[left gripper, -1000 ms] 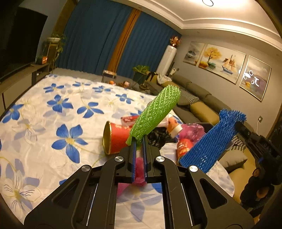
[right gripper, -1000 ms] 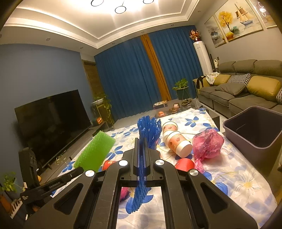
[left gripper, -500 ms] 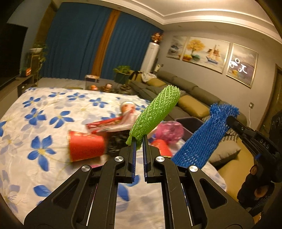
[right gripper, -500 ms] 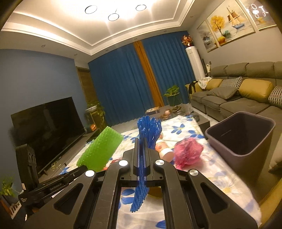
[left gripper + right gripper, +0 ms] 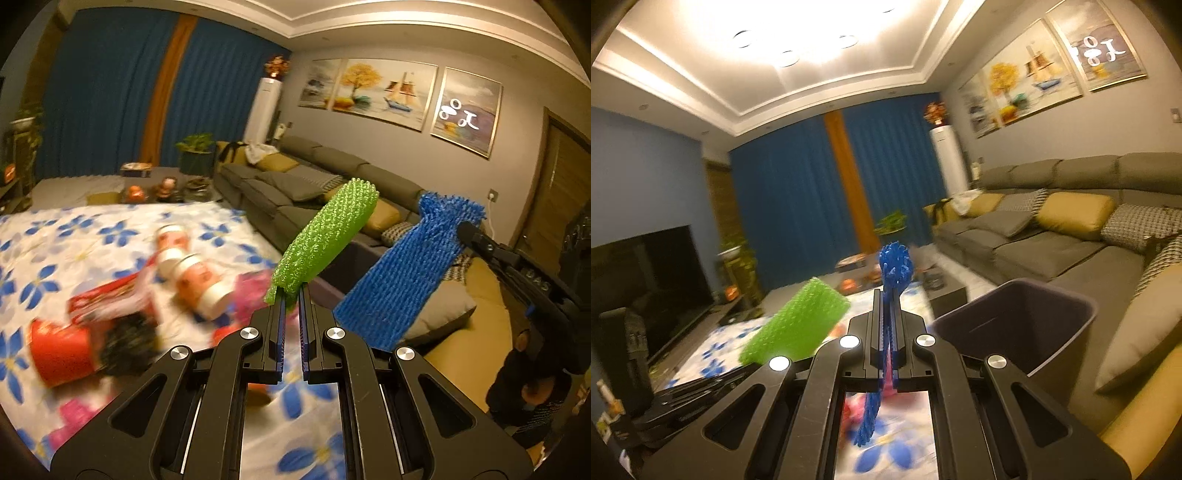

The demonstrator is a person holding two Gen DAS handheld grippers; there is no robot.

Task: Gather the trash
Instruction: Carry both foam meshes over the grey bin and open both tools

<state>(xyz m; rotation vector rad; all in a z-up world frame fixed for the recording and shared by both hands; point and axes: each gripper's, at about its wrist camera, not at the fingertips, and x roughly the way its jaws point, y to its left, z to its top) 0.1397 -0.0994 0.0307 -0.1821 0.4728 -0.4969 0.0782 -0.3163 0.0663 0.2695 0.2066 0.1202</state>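
Left wrist: left tongs (image 5: 291, 291) grip green net (image 5: 325, 240); right tongs (image 5: 886, 295) grip blue net (image 5: 894, 264), lettered "DAS".

The right gripper (image 5: 886, 295) pinches a blue net (image 5: 894, 263) upright; a green net (image 5: 798, 325) tilts at left; a dark bin (image 5: 1052, 306) stands right, before the sofa (image 5: 1034, 243).

The left wrist view looks along its tongs (image 5: 291, 295) over the floral desk (image 5: 229, 221) toward the sofa (image 5: 295, 177). The right wrist view looks along its tongs (image 5: 887, 295) toward the curtains (image 5: 798, 206). Both share sofa, curtains and wall pictures (image 5: 380, 92).
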